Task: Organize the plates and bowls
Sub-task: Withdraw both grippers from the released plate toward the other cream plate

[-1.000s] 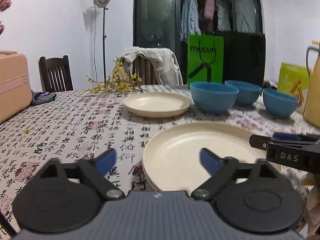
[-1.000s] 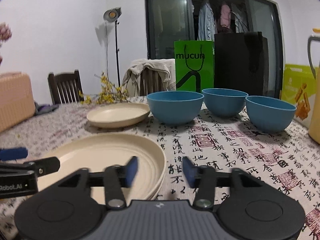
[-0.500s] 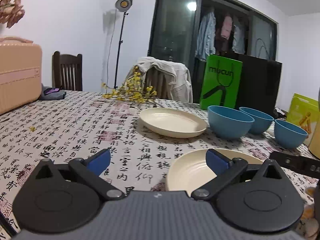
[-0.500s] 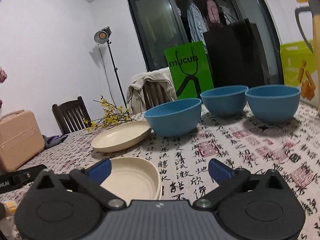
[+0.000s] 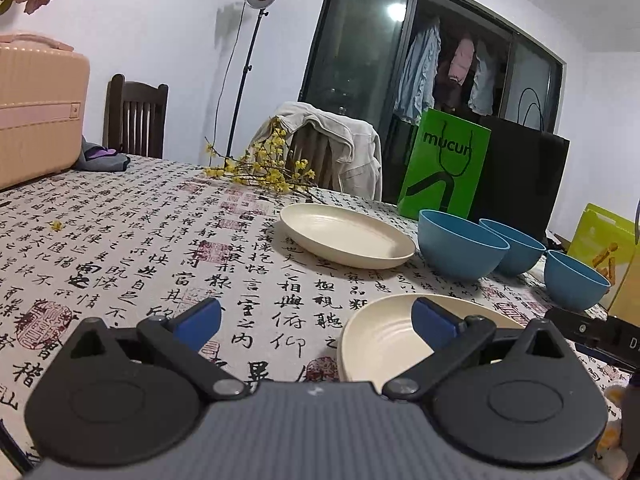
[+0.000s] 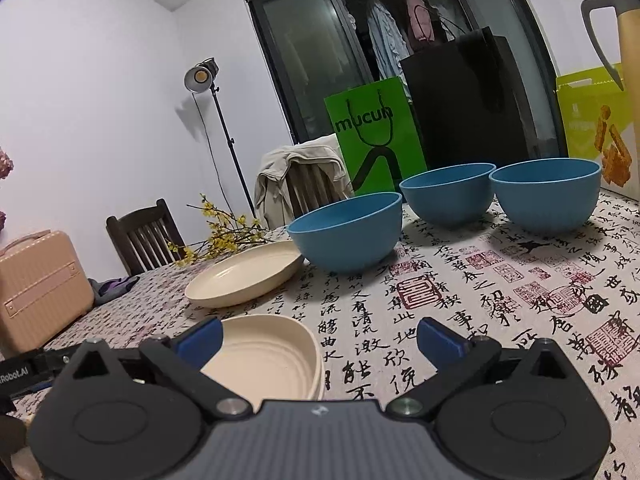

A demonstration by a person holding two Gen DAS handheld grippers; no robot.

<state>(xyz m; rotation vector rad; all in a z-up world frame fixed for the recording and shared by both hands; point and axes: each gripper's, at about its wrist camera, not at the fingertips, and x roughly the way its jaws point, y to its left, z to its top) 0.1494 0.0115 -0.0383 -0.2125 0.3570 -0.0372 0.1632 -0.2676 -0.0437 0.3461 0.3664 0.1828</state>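
A cream plate lies near the table's front, its rim looking doubled. My left gripper is open, its right finger over that plate's left part and touching nothing. My right gripper stands wide open and empty, its left finger over the plate's right part. A second cream plate rests farther back. Three blue bowls stand in a row to its right, also seen in the right wrist view.
A green paper bag and a black bag stand behind the bowls. Yellow flower sprigs lie beyond the far plate, and a pink case sits far left. A yellow jug and a lime box are at the right.
The right gripper's jaws have spread from half closed to wide open. Both grippers have drawn back from the near plate and rolled; the left one stays open.
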